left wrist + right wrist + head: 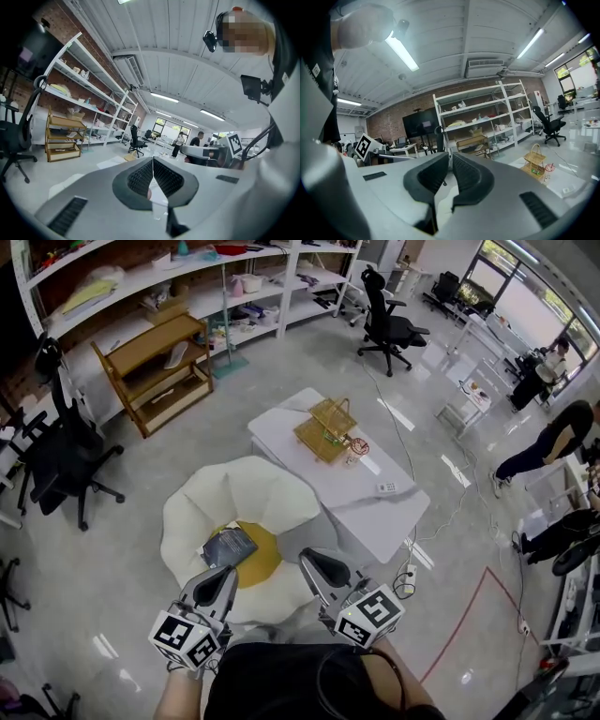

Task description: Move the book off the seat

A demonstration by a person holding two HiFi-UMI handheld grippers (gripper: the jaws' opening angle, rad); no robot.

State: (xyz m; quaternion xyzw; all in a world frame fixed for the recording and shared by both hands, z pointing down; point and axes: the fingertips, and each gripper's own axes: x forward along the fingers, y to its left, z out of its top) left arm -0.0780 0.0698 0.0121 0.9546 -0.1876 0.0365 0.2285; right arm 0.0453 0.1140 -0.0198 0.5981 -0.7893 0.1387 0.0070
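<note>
A dark book [230,547] lies flat on the yellow seat cushion [262,563] of a white petal-shaped armchair [239,498] in the head view. My left gripper [225,577] hovers just in front of the book's near edge, apart from it, with its jaws shut and nothing in them. My right gripper [309,559] is at the armchair's right side, also shut and empty. In the left gripper view the left gripper [153,161] points level across the room, and in the right gripper view the right gripper [450,157] does the same. Neither of these two views shows the book.
A white low table [375,512] with a wire basket [325,427] stands just behind the armchair. Black office chairs [66,460] [389,329], a wooden rack [155,371] and white shelving [141,282] line the back. People [553,442] stand at the right. A power strip [408,577] and cables lie on the floor.
</note>
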